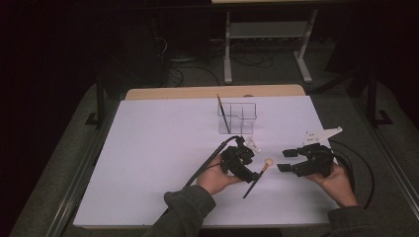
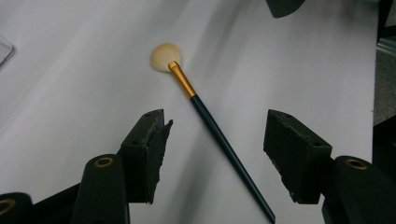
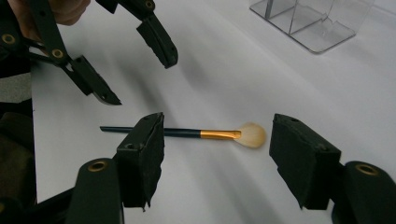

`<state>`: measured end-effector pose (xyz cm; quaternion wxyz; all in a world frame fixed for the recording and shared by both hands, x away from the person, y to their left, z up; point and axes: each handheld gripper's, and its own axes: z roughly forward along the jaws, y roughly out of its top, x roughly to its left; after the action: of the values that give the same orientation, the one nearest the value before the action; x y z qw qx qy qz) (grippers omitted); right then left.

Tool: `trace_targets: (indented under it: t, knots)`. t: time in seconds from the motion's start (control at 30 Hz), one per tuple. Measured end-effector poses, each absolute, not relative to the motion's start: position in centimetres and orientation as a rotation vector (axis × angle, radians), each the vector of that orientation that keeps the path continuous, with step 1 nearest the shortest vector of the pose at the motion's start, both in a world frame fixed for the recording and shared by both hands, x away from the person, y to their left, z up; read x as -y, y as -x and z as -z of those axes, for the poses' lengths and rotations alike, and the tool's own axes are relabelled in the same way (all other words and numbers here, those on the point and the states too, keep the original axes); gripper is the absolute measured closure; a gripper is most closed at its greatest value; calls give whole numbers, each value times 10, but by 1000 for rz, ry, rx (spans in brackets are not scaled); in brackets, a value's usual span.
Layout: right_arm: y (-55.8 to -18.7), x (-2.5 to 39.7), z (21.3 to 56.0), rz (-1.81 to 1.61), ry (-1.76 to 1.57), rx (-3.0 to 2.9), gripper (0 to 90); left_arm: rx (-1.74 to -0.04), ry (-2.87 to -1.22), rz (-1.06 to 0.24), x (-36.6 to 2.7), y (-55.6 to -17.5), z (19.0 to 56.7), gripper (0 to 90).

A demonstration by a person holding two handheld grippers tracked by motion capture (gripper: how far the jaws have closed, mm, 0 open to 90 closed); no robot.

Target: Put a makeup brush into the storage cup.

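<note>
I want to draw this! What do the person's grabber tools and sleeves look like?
Both grippers, left gripper and right gripper, are black, each with two blocky jaws on arms with brass-coloured rivets. Black cables trail from them. The right gripper carries a pale three-cornered plate. The sleeves are dark olive-grey.

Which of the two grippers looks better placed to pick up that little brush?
Probably the left gripper: its open jaws straddle the brush handle. The right gripper is open too, but sits beyond the bristles.

Dim surroundings, bright table, soft shadows
</note>
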<state>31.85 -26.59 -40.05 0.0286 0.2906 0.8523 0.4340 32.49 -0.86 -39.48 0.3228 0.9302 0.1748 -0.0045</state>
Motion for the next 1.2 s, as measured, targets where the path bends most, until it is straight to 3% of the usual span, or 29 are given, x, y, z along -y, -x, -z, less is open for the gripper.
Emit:
trace_targets:
  t: [0.27,1.2]
  knots:
    - [-319,263,403,-1320,-892,-2652,338,-476,-2467,76,21,-328,404,432]
    - [-320,262,404,-1310,-887,-2661,334,-507,-2607,24,43,-332,426,687]
